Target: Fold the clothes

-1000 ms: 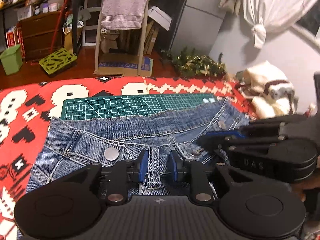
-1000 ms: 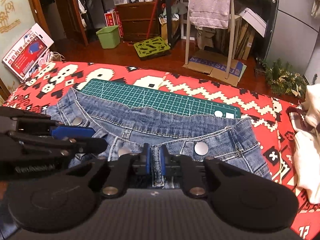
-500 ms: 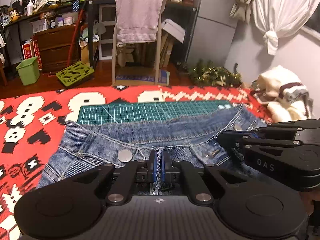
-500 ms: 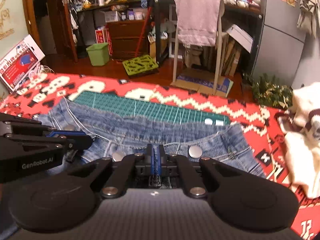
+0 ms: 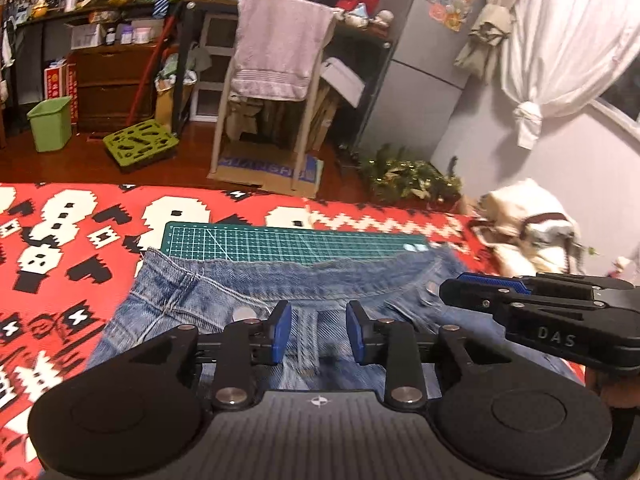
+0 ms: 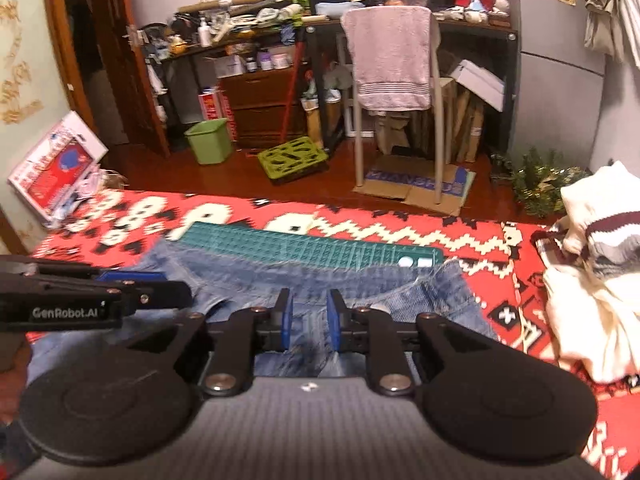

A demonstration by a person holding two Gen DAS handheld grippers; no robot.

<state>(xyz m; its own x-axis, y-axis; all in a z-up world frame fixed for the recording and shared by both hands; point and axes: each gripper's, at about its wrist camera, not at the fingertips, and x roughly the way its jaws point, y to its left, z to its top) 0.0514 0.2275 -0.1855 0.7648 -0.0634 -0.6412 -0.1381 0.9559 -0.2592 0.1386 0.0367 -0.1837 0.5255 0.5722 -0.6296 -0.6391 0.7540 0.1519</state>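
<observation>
Blue denim jeans (image 5: 192,296) lie on the red patterned blanket (image 5: 80,240), waistband toward the far side and overlapping a green cutting mat (image 5: 280,242). My left gripper (image 5: 318,330) is open just above the denim near a metal button (image 5: 244,314), with nothing between its blue pads. The right gripper (image 5: 472,290) comes in from the right, side on. In the right wrist view the right gripper (image 6: 308,320) is open over the jeans (image 6: 432,296), its pads empty. The left gripper (image 6: 160,284) enters from the left beside it. The mat (image 6: 300,246) lies beyond.
A heap of white clothes (image 6: 592,280) sits on the blanket's right edge (image 5: 528,220). Past the blanket's far edge is wooden floor with a towel-draped chair (image 5: 280,60), a green bin (image 5: 50,128), a green crate (image 5: 140,150) and flattened cardboard (image 6: 416,184).
Half a second ago both grippers were shut on the denim. Both have opened and let go, and both have risen and tilted up, so more of the room shows.
</observation>
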